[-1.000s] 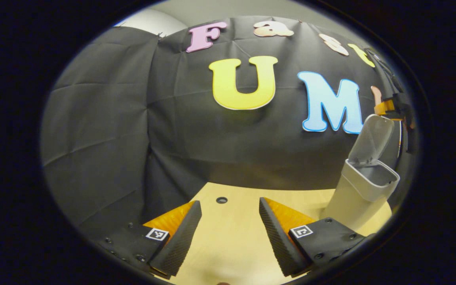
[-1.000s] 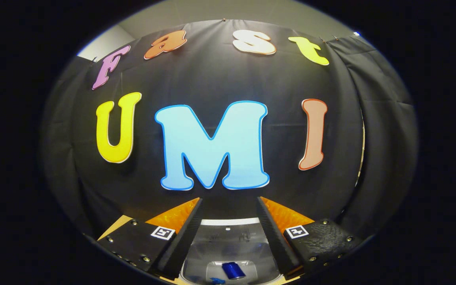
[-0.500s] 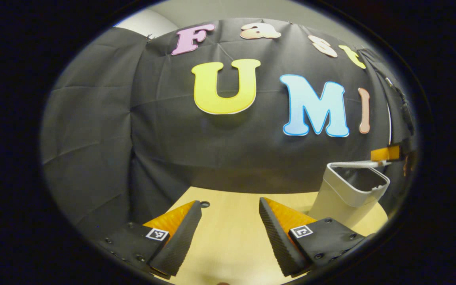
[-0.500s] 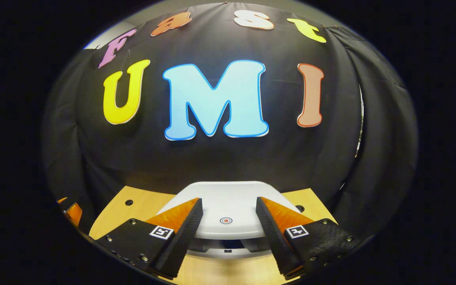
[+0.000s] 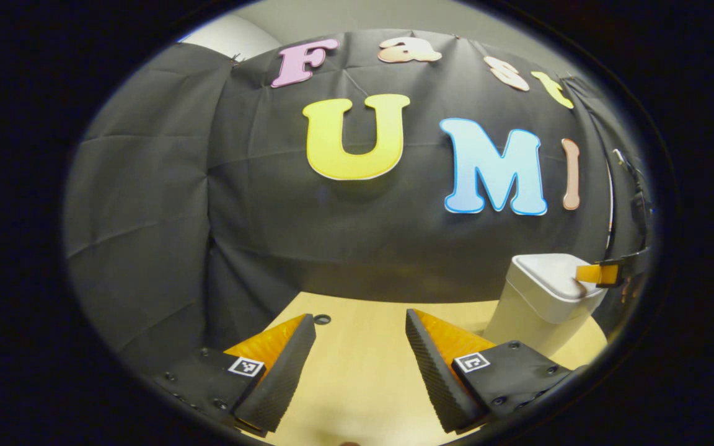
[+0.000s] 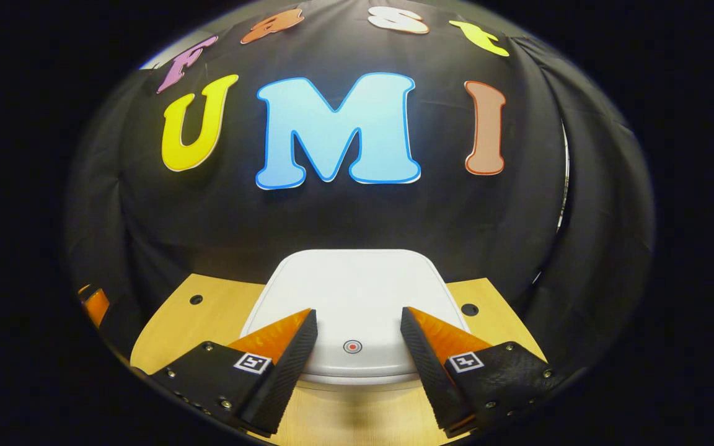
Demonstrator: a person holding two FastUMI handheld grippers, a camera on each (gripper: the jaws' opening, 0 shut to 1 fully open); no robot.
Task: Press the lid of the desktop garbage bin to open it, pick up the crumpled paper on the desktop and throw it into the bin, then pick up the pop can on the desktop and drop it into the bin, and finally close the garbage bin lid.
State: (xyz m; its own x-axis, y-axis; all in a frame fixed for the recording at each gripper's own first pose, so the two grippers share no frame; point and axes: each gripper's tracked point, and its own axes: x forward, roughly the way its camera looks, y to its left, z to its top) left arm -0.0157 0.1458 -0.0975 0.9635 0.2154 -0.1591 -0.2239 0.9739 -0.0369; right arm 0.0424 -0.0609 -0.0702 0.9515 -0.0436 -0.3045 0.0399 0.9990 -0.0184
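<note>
The white plastic bin (image 5: 543, 306) stands on the pale wooden counter (image 5: 363, 371) – lid (image 6: 351, 297) down, red dot beneath the released right claw (image 6: 357, 359); the left claw (image 5: 360, 365), spread, hovers well apart.

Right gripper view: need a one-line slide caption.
Open right gripper poised over the closed white lid of the desktop bin on the wooden table, fingers flanking the lid's round press mark.

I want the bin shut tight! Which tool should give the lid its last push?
Right, probably. The right tool sits open directly over the white plastic bin lid, which looks down already. The left tool is over bare wooden table, off beside the bin.
</note>
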